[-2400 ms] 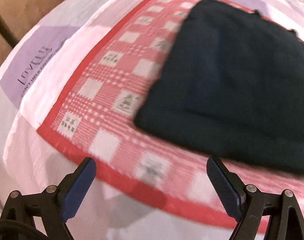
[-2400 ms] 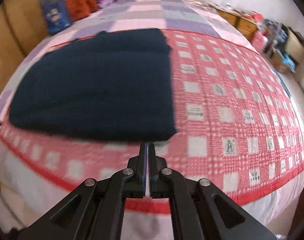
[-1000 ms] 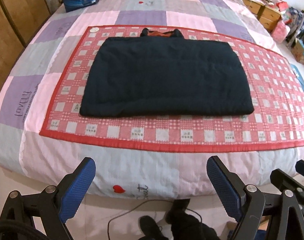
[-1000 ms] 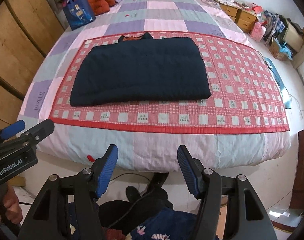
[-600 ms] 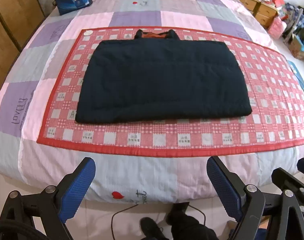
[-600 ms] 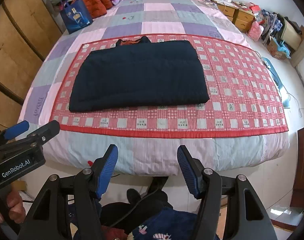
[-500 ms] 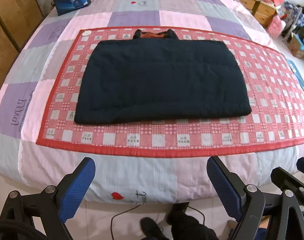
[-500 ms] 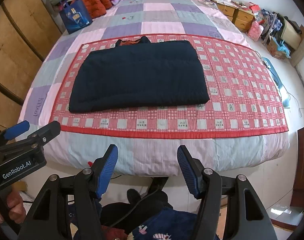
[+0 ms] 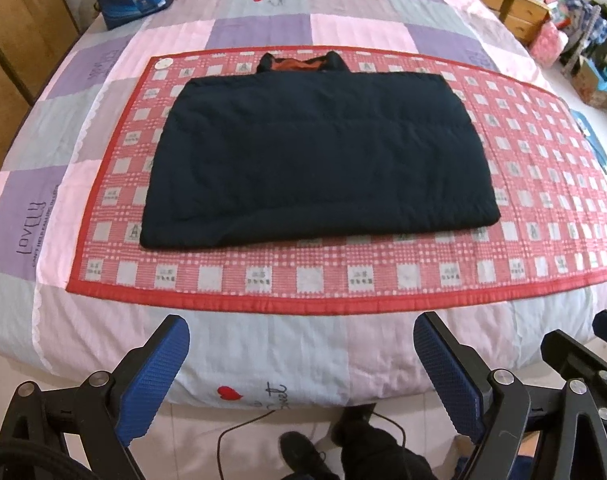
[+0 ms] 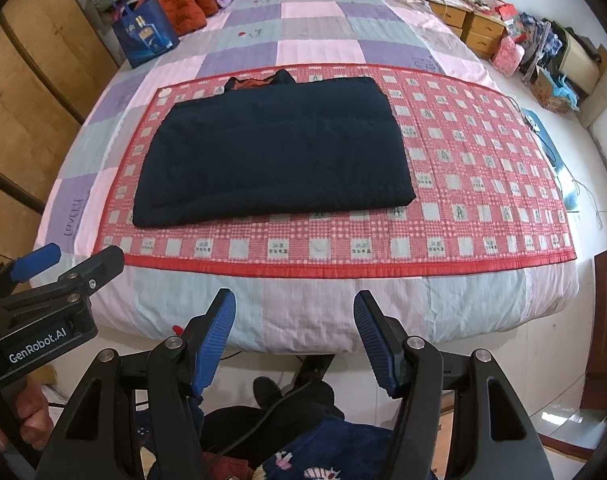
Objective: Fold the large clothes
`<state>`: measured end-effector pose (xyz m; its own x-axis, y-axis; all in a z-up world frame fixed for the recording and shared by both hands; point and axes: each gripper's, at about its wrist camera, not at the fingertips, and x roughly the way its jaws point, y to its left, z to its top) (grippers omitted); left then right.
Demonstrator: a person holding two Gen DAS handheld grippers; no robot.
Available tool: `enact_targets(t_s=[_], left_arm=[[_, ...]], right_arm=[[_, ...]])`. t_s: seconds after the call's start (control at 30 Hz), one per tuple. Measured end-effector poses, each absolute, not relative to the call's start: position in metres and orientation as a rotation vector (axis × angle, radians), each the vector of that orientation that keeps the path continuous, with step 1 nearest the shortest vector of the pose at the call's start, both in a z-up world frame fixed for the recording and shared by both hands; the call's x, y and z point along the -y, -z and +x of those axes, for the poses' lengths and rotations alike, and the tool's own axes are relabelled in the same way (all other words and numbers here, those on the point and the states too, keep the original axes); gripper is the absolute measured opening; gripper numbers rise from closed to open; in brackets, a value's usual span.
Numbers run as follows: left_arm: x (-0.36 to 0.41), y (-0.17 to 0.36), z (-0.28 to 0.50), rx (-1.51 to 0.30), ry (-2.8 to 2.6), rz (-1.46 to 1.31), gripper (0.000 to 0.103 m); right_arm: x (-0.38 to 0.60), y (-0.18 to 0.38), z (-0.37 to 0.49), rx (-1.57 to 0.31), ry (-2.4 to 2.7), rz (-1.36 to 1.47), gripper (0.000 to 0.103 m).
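Observation:
A dark navy padded jacket (image 9: pixel 319 156) lies folded into a flat rectangle on a red checked mat (image 9: pixel 303 276) on the bed. Its orange-lined collar (image 9: pixel 299 65) pokes out at the far edge. It also shows in the right wrist view (image 10: pixel 271 152). My left gripper (image 9: pixel 301 376) is open and empty, held off the foot of the bed, well short of the jacket. My right gripper (image 10: pixel 293 340) is open and empty, also back from the bed's foot. The left gripper's body (image 10: pixel 43 312) shows at the left of the right wrist view.
The bed has a pink, purple and grey patchwork quilt (image 10: pixel 315 12). A blue bag (image 10: pixel 145 36) and orange pillows (image 10: pixel 185 0) sit near the headboard. Wooden wardrobes (image 10: pixel 31 92) line the left. Drawers and clutter (image 10: pixel 535 52) stand at the right. My legs and a cable (image 9: pixel 343 448) are below.
Both grippers pulled back from the jacket to beyond the foot of the bed. The right gripper went from shut to open. In the last half second the views barely shift.

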<state>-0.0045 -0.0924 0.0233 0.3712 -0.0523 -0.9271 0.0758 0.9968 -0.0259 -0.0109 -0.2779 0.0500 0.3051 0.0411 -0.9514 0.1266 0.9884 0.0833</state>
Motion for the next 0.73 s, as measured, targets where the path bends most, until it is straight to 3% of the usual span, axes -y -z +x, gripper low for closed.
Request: enact_targets(t_s=[0.73], left_arm=[[0.11, -0.013, 0.013, -1.204, 0.097, 0.013, 0.095]], right_arm=[[0.292, -0.038, 0.006, -1.296, 0.064, 0.163, 0.065]])
